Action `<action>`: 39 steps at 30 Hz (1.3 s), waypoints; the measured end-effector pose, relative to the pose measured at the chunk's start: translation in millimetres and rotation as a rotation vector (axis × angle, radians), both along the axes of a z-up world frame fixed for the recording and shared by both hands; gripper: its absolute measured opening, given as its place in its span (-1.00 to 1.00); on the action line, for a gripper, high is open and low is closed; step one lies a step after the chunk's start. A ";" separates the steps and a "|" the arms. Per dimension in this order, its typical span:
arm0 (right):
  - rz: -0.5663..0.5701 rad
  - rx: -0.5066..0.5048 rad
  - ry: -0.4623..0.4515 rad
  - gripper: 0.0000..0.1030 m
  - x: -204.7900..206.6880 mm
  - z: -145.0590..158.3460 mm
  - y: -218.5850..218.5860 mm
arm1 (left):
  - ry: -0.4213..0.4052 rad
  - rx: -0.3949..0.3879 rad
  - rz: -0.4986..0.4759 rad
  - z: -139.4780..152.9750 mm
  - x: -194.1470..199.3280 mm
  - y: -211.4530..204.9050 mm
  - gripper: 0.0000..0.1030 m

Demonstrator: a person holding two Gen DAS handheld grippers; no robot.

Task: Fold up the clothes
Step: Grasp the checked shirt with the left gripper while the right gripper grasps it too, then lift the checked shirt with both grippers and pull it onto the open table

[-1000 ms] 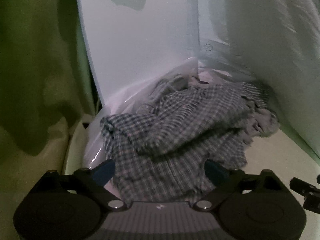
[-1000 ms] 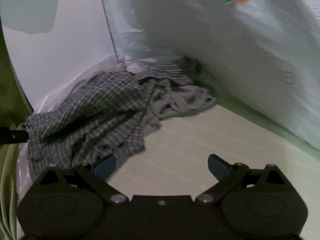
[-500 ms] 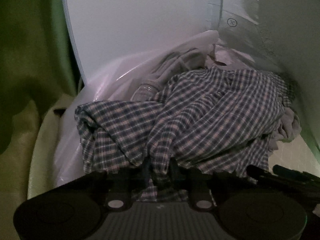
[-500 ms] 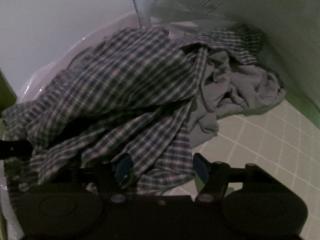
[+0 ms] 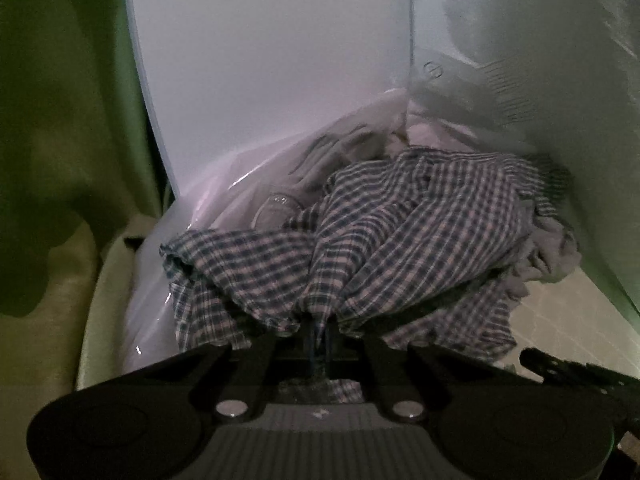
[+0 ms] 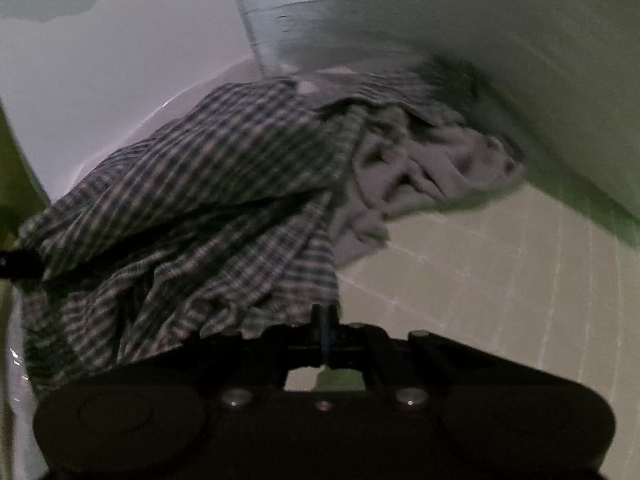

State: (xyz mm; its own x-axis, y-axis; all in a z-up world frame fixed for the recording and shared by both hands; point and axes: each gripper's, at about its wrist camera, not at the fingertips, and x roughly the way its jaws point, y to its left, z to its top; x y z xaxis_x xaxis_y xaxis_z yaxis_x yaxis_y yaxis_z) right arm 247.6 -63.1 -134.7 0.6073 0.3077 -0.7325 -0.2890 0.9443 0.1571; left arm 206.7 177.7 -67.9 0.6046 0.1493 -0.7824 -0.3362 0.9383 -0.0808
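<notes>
1. Plaid shirt [image 5: 404, 236] sits crumpled in a heap at the back corner of the work surface, partly over a clear plastic bag [image 5: 224, 216] and bunched vs. a grey garment [image 6: 432, 168] on its right side; not flat, not folded.

2. Left gripper [image 5: 318, 332]: fingers pressed together w/ a bunch of plaid hem pinched between them; cloth fans up and out from the pinch, so it's bearing some of the shirt's weight.

3. Right gripper [image 6: 325, 320]: jaws also pressed together, right at the lower right edge of the plaid; looks like it has the hem, but the view is blurred and the pinch is thin, so I'd call that probable, not certain.

4. Step in hand, my read: both tongs have taken an edge of the shirt to pull it out of the heap, prob. to spread it on the pale gridded mat [image 6: 500, 288] in front.

5. Next move calls for: lifting and drawing both pinch points towards the open mat, moving apart so the cloth tensions and opens out; keep grips tight, esp. the right one.

6. Watch-outs: grey garment is tangled along the shirt's right side and may drag along; plastic bag underneath could come too; white panels [image 5: 280, 80] close behind leave little room, so pull forward, not up and back.
</notes>
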 end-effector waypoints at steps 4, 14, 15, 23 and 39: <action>-0.012 0.008 0.001 -0.15 -6.3 3.8 -4.4 | -0.015 0.006 -0.001 6.0 -9.4 -6.6 -0.90; -0.015 0.054 0.026 0.51 24.3 -13.5 25.3 | -0.018 -0.004 0.015 3.2 -12.3 -3.6 -0.90; -0.021 0.057 0.028 0.52 29.6 -16.4 28.4 | -0.016 -0.008 0.020 1.8 -11.5 -1.7 -0.90; 0.046 0.059 0.031 -0.87 50.5 -30.3 37.9 | -0.007 -0.014 0.050 -2.0 -9.1 5.9 -0.90; -0.223 0.056 -0.208 -0.94 -87.7 39.8 -160.0 | -0.112 0.044 -0.157 54.5 -58.1 -112.3 -0.91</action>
